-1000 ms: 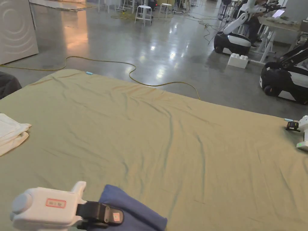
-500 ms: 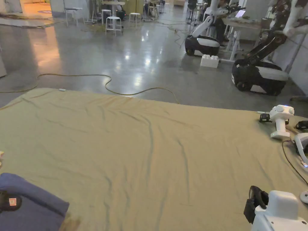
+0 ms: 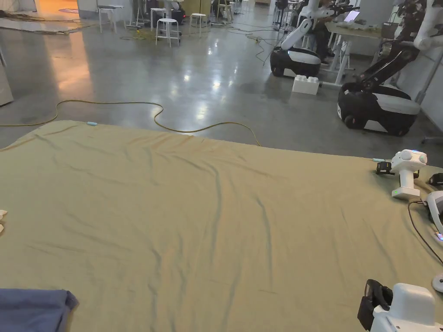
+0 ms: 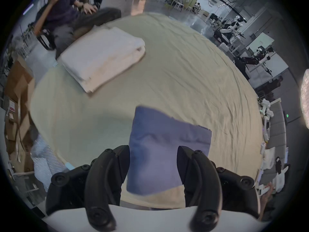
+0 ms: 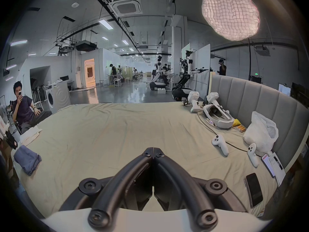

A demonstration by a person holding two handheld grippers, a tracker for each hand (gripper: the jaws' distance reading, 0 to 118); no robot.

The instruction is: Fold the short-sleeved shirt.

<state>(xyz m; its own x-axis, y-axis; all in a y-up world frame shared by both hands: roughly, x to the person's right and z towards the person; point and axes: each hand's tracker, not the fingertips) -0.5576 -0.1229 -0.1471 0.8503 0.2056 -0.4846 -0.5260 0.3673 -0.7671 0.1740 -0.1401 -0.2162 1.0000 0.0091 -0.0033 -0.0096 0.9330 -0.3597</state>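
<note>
The blue short-sleeved shirt (image 3: 34, 309) lies folded into a small rectangle on the tan bed sheet (image 3: 225, 207), near the front left edge. In the left gripper view my left gripper (image 4: 152, 149) hovers just above the shirt (image 4: 167, 145), jaws wide open and holding nothing. My right gripper (image 5: 153, 150) is shut, tips together and empty, low over the bare sheet. Its black jaws and white body (image 3: 375, 302) sit at the bottom right of the head view, far from the shirt (image 5: 27, 159).
A folded white cloth (image 4: 102, 58) lies at the bed's left end, where a person (image 5: 23, 110) sits beside it. Spare grippers (image 3: 406, 173), a headset (image 5: 217, 116), controllers (image 5: 219, 144), a phone (image 5: 254, 188) and a white bag (image 5: 260, 133) crowd the right side by the grey headboard (image 5: 250, 91).
My left gripper, which rested on the blue shirt in the head view, has drawn back off it and stands open. The head camera turned right, bringing my right gripper into view.
</note>
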